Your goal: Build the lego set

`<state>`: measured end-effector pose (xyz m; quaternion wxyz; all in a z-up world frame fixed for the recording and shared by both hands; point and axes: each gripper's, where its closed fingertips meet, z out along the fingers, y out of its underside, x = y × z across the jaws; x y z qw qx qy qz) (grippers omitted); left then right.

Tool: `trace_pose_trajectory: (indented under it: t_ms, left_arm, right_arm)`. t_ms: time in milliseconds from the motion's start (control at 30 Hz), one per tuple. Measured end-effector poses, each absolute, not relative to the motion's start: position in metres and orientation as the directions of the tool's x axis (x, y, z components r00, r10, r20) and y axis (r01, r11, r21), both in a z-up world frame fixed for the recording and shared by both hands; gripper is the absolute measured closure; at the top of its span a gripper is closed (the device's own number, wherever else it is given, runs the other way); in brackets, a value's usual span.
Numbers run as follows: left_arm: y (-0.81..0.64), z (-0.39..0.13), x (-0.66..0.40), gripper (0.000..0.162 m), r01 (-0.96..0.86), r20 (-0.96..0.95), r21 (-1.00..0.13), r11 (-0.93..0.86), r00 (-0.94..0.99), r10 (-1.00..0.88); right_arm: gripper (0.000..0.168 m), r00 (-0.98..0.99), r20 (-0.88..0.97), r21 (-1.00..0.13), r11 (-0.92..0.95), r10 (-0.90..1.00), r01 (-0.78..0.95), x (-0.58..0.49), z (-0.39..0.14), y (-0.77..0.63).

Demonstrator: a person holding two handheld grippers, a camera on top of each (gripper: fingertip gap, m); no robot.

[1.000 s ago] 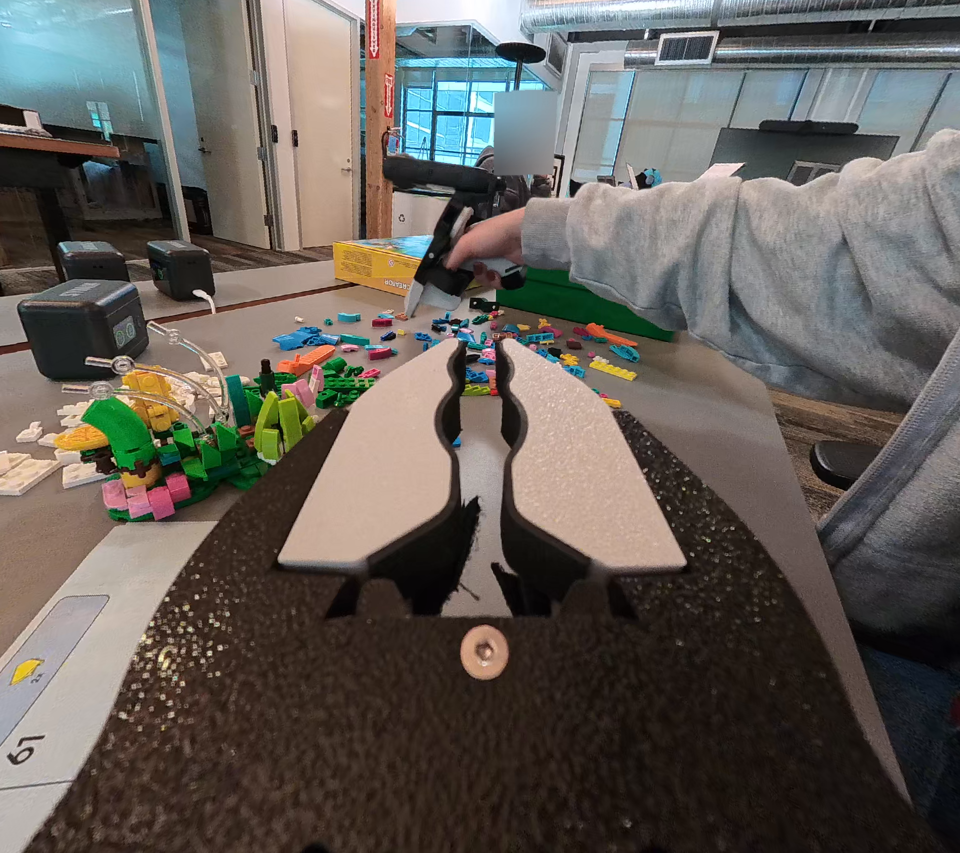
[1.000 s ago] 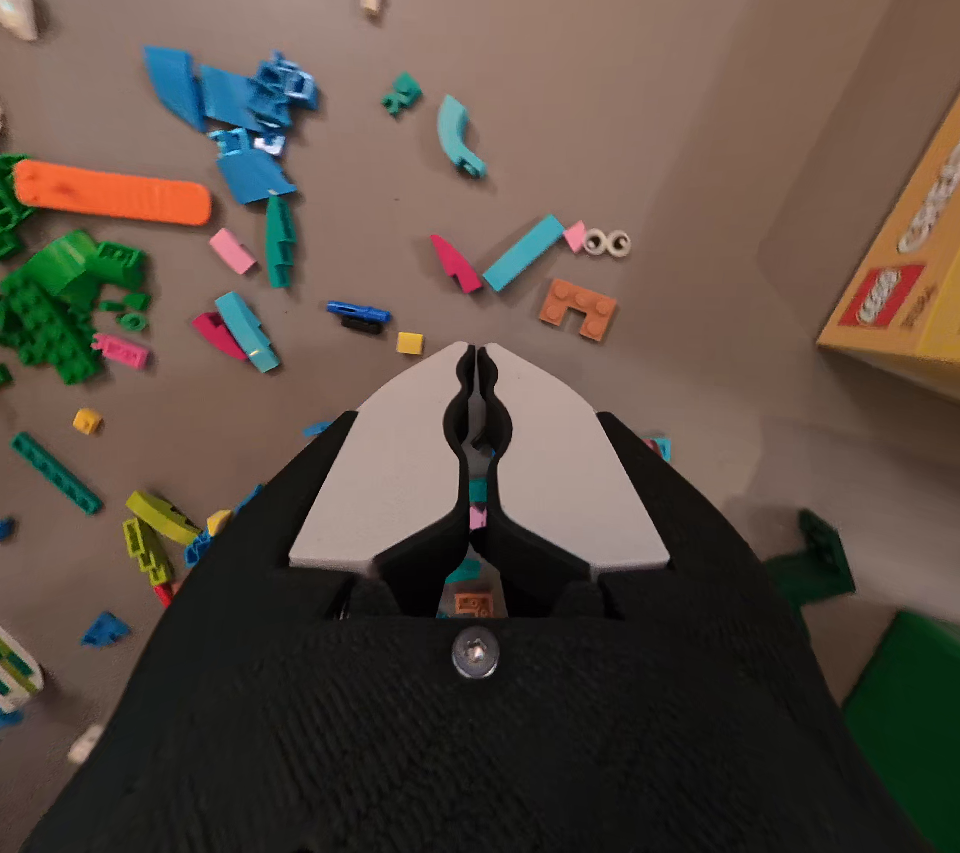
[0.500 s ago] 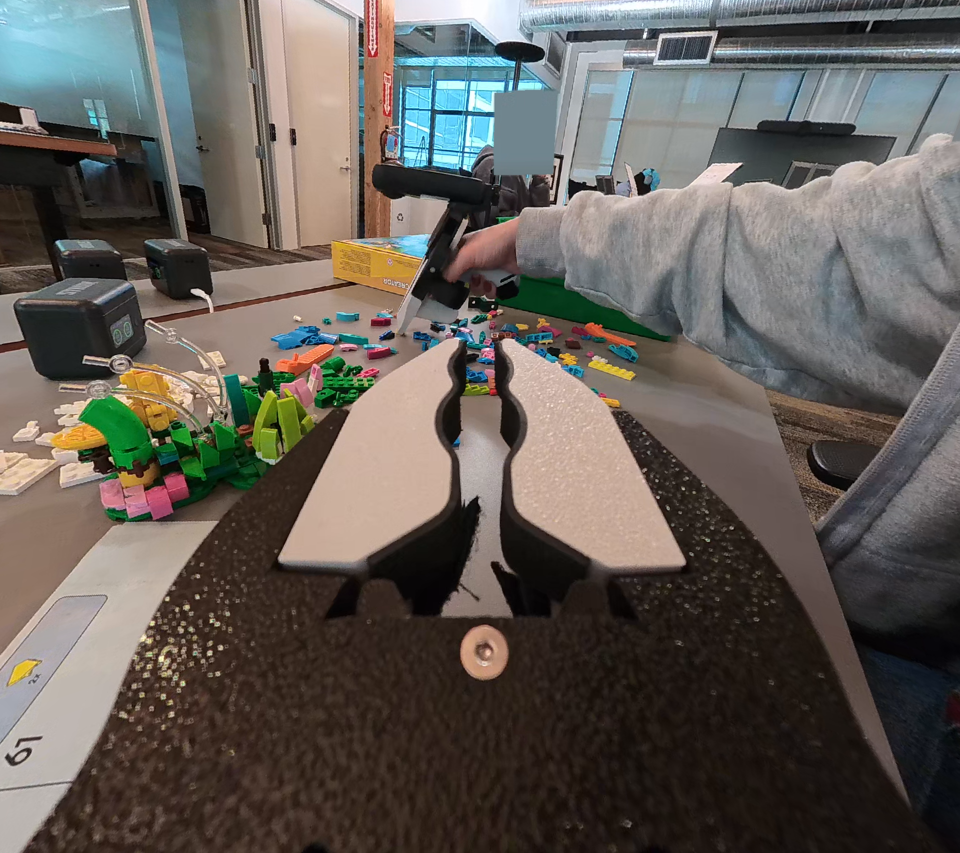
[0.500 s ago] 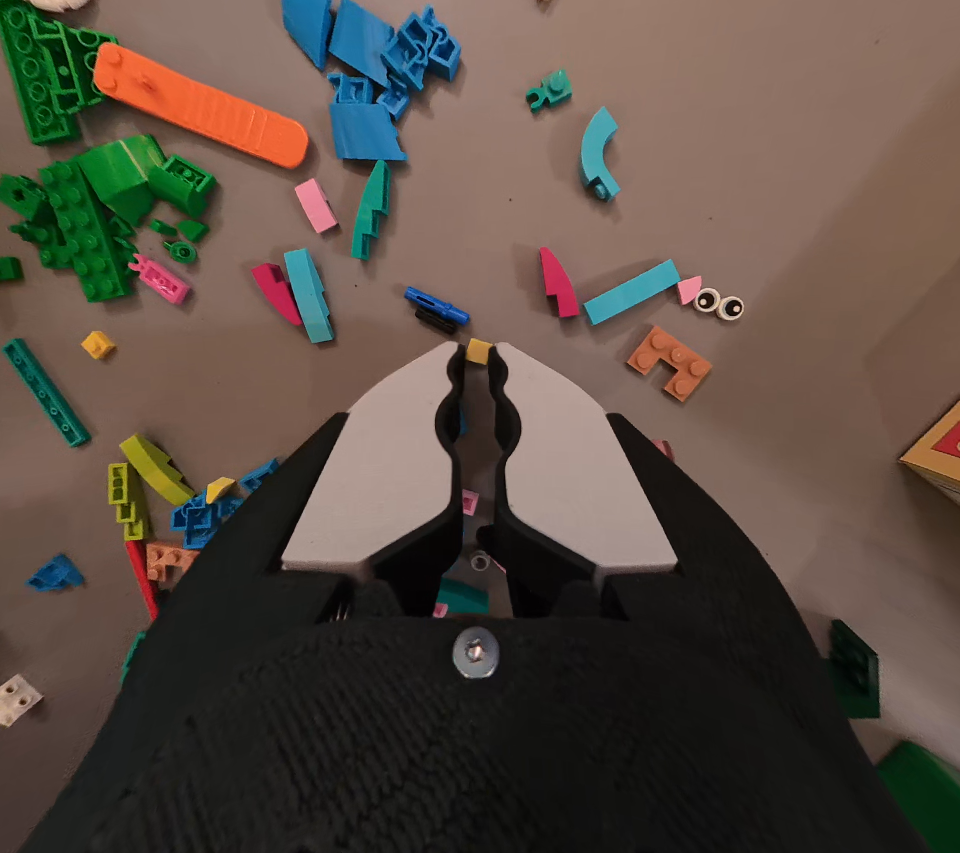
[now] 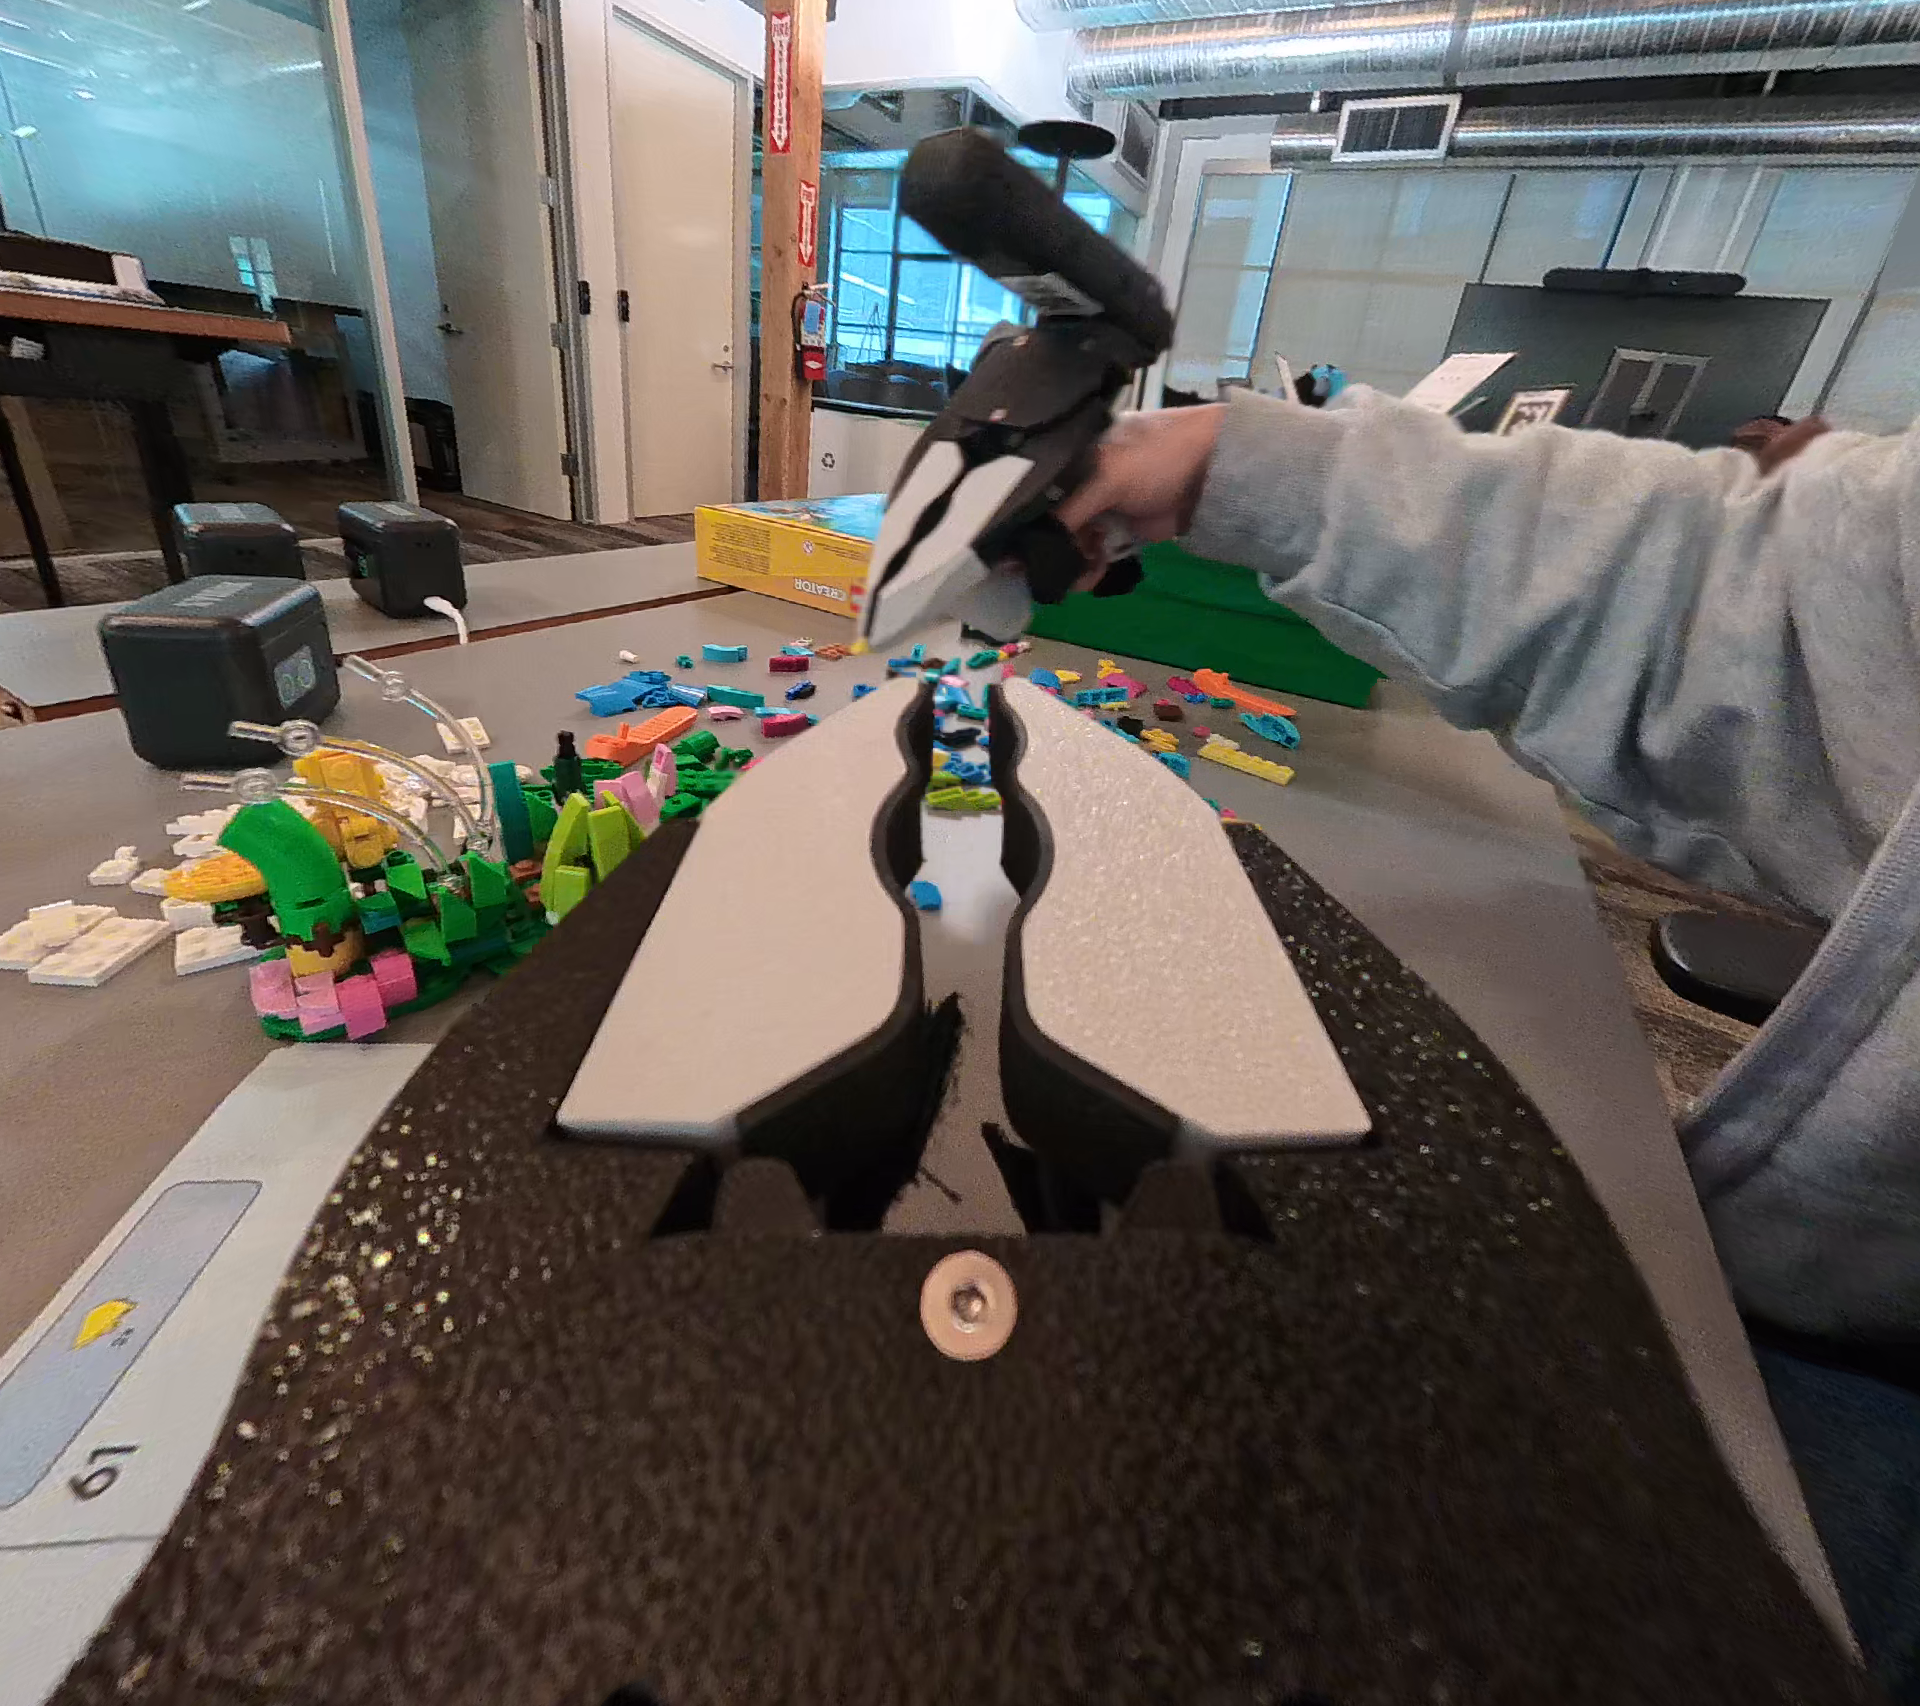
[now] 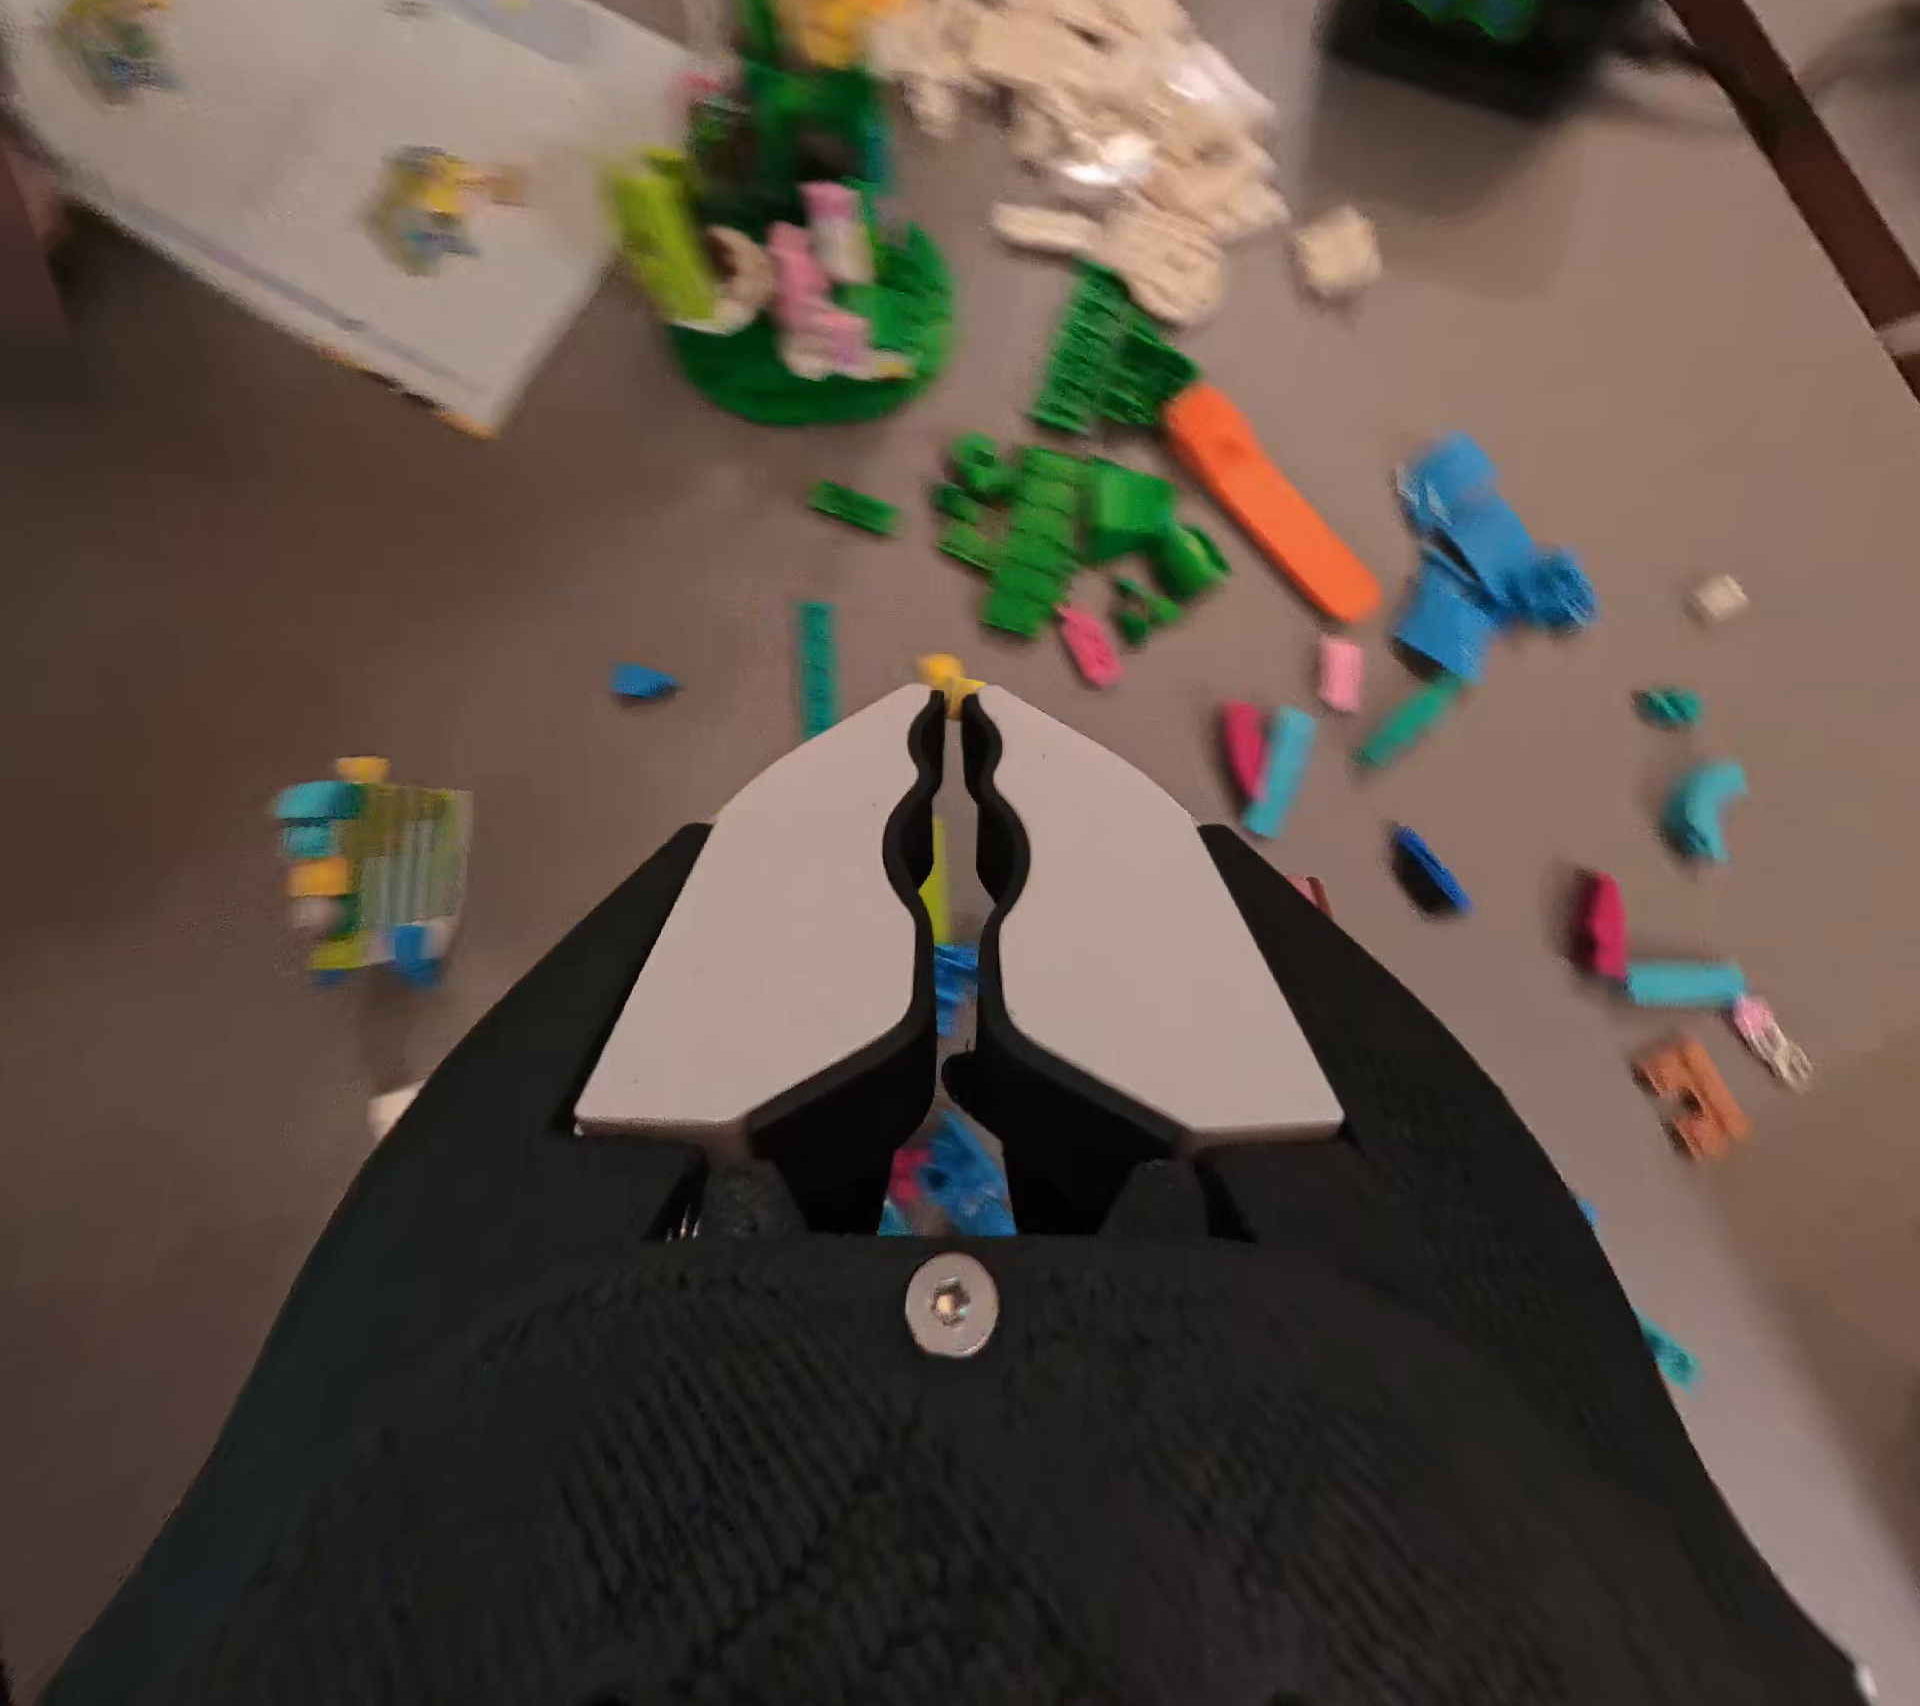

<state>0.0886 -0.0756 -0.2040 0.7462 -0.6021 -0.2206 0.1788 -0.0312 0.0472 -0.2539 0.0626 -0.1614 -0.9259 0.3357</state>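
Grey tabletop, loose bricks mid-surface; right gripper pinching yellow stud, left gripper parted, empty. Next: likely carry to green model, align, press.

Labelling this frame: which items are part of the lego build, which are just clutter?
Job:
- right claw, shut on small yellow piece
- green part-built model
- loose coloured pieces
- instruction booklet
- left claw, open, empty

Lying about:
- yellow set box
- dark cube devices
- orange brick separator
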Motion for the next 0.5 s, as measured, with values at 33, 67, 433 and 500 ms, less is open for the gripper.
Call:
trace_pose_trajectory:
  t_ms: [33,67,433,500]
  left_arm:
    - [-0.078,-0.203,0.088,0.153,-0.01,0.111,-0.976,0.216,0.832,0.544]
    - [-0.08,-0.201,0.087,0.153,-0.019,0.109,-0.975,0.221,0.825,0.554]
    - [-0.093,-0.193,0.083,0.153,-0.072,0.086,-0.97,0.232,0.792,0.604]
    - [-0.092,-0.193,0.083,0.153,-0.077,0.079,-0.971,0.228,0.792,0.606]
  right_arm:
    - [0.166,-0.959,0.019,-0.643,0.738,0.282,0.204,-0.013,-0.25,0.034]
    - [0.167,-0.975,0.034,-0.638,0.756,0.219,0.147,0.005,-0.248,0.022]
    - [0.166,-0.957,0.071,-0.364,0.886,-0.28,-0.286,0.142,-0.298,-0.036]
    - [0.166,-0.951,0.052,-0.324,0.896,-0.304,-0.304,0.148,-0.311,-0.035]
